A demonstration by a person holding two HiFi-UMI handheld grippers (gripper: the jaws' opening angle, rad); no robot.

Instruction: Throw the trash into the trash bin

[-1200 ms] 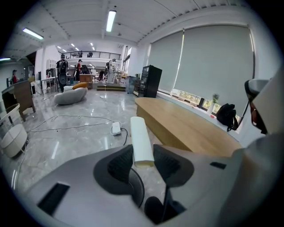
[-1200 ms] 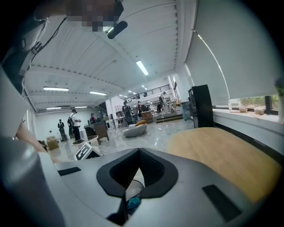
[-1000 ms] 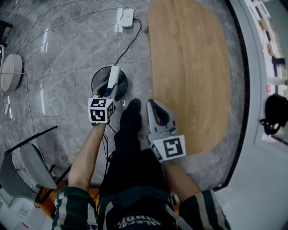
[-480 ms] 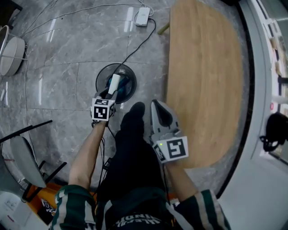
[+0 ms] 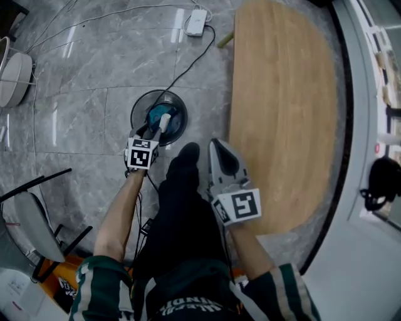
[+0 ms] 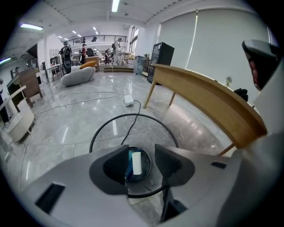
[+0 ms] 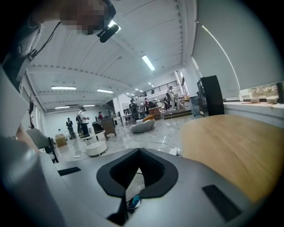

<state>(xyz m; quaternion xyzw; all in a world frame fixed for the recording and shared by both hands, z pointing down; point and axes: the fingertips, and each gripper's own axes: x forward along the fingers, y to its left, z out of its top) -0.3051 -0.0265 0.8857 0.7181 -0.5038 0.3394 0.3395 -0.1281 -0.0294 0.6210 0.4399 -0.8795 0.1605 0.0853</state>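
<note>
A black wire-mesh trash bin stands on the grey floor, with a blue object at its bottom. My left gripper points steeply down over the bin's near rim. Its jaws are opening. A small white roll-shaped piece of trash shows in the gap between them, with space on both sides, above the blue object; in the head view the white piece is inside the bin's outline. My right gripper is shut and empty, held near level beside the person's leg; in the right gripper view its tips meet.
A long wooden table runs along the right. A black cable leads from the bin area to a white adapter. The person's dark leg and shoe lie between the grippers. A chair stands at the lower left.
My left gripper has sunk toward the bin. The long white piece that stuck out of its jaws now shows shorter and inside the bin's ring. The right gripper has dropped slightly.
</note>
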